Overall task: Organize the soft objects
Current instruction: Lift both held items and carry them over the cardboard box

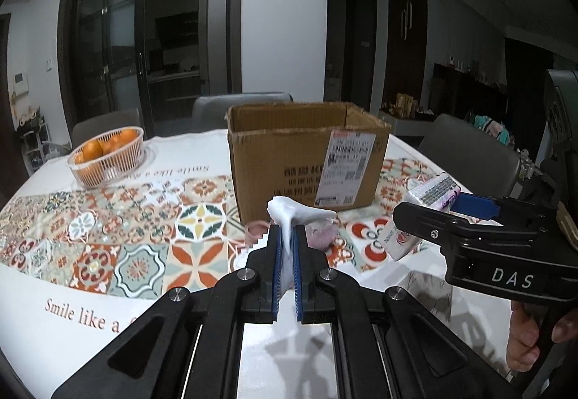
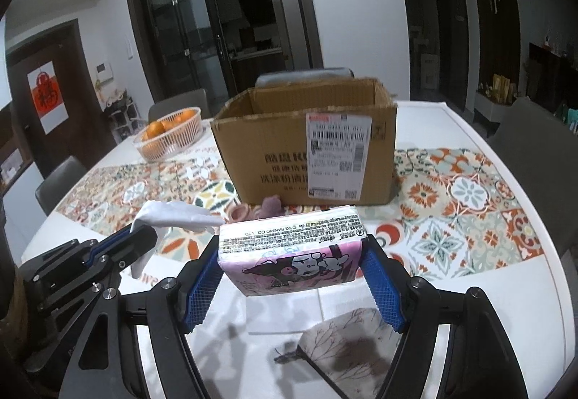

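Observation:
My left gripper [image 1: 288, 231] is shut on a white glove-like cloth [image 1: 292, 214], which hangs above the table; the right wrist view also shows this cloth [image 2: 173, 214] sticking out of the left gripper [image 2: 144, 234]. My right gripper [image 2: 290, 244] is shut on a pink cartoon-printed tissue pack [image 2: 292, 254], held by its two ends above the table. That pack [image 1: 430, 191] and the right gripper [image 1: 430, 208] appear at the right of the left wrist view. An open cardboard box [image 2: 274, 153] stands just beyond both. A small purple plush [image 2: 271, 205] and a pink item [image 2: 240, 213] lie at its foot.
A basket of oranges [image 1: 108, 155] stands at the far left on the patterned tablecloth [image 1: 144, 225]. A flat pouch with a branch print [image 2: 346, 344] lies on the table under my right gripper. Grey chairs [image 1: 469, 153] ring the table. A person's hand [image 1: 523, 341] grips the right handle.

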Tool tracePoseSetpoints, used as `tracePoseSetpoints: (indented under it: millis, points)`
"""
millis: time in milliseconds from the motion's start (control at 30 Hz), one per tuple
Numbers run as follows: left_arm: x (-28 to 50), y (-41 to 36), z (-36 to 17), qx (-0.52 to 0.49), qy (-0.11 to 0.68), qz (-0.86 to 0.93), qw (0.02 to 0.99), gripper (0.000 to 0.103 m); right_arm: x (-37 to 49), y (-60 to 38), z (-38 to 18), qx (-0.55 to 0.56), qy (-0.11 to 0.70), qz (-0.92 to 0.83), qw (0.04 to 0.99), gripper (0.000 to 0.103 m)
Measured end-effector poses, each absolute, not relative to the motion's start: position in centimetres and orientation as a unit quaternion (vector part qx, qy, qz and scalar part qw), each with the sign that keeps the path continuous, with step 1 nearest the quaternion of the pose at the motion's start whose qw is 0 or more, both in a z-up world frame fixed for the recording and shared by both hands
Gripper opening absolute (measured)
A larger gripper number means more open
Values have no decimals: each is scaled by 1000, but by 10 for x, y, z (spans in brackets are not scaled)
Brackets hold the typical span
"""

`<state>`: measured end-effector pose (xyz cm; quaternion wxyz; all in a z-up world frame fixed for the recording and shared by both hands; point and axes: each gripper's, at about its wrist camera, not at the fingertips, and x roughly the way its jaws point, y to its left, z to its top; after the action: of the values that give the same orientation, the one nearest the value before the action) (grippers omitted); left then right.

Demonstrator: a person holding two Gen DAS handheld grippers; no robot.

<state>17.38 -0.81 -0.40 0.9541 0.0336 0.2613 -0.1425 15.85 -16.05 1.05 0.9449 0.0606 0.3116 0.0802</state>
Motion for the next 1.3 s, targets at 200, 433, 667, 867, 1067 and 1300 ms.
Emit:
tracePoseSetpoints:
  millis: [200,433,667,867,1067,1300]
  points:
    - [177,-9,16,32,244,-143,959,8,160,-162,31,61,293,80,951,75]
    - [185,-14,38,37,220,-148,963,8,163,-165,52,62,270,79,958,75]
    - [197,-17,56,38,199,-149,968,8,173,-168,73,58,244,75,965,75]
    - [215,-19,72,45,178,-146,972,8,188,-171,87,64,230,78,968,75]
    - [234,-22,84,49,161,-140,976,8,208,-173,100,64,215,78,971,75]
    - [263,-25,90,49,152,-137,978,8,235,-175,107,63,208,76,973,75]
